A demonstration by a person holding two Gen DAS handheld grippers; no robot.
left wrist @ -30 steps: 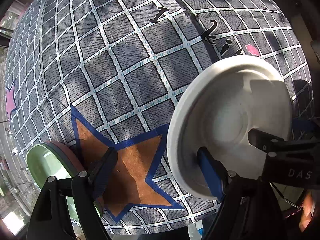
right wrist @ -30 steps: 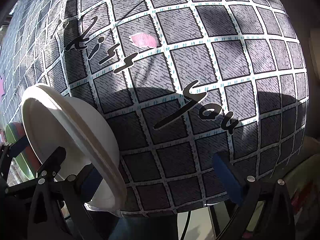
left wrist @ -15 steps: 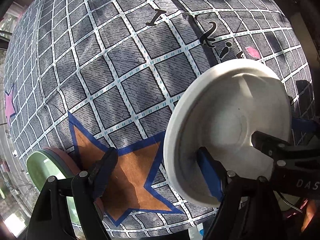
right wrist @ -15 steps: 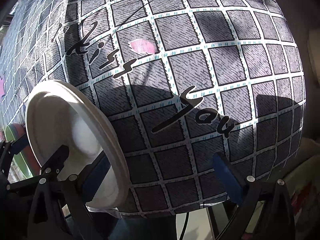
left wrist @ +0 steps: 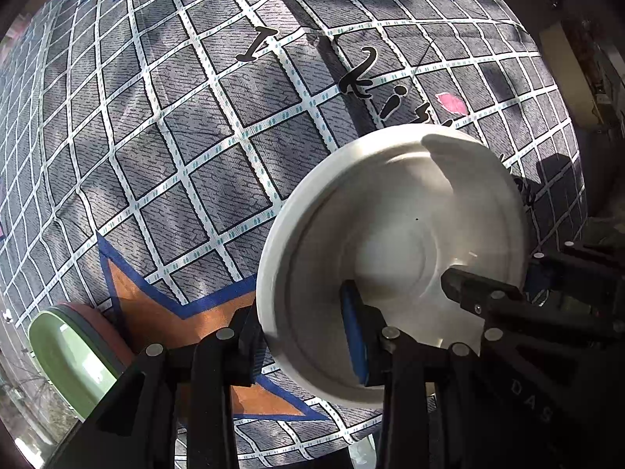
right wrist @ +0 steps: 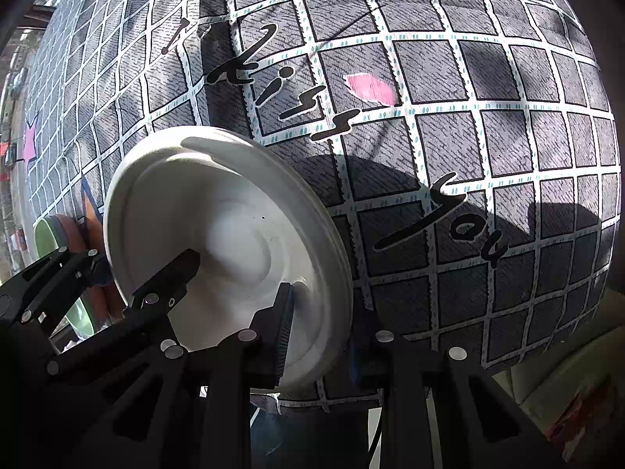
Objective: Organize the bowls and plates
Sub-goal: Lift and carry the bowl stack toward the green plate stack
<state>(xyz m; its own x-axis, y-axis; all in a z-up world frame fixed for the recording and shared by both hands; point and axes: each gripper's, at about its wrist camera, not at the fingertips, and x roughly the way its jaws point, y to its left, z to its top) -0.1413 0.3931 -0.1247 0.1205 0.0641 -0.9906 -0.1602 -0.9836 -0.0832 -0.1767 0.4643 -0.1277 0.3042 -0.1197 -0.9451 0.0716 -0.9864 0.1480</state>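
A white plate (left wrist: 394, 234) is held tilted above the checked tablecloth (left wrist: 187, 129). My left gripper (left wrist: 304, 336) grips its near left rim, one finger inside the plate and one behind it. My right gripper (right wrist: 320, 332) is closed on the plate's (right wrist: 218, 226) right rim, one finger on each face. A green plate (left wrist: 66, 351) stacked on a pink one (left wrist: 101, 324) sits at the table's near left edge, also in the right wrist view (right wrist: 54, 242).
The tablecloth (right wrist: 449, 97) has orange, pink and blue stars and black lettering. The table's near edge runs just below both grippers. Cluttered furniture stands beyond the right edge (left wrist: 586, 90).
My right gripper has closed its fingers onto the white plate's rim. My left gripper has narrowed onto the opposite rim. The plate has shifted toward the left.
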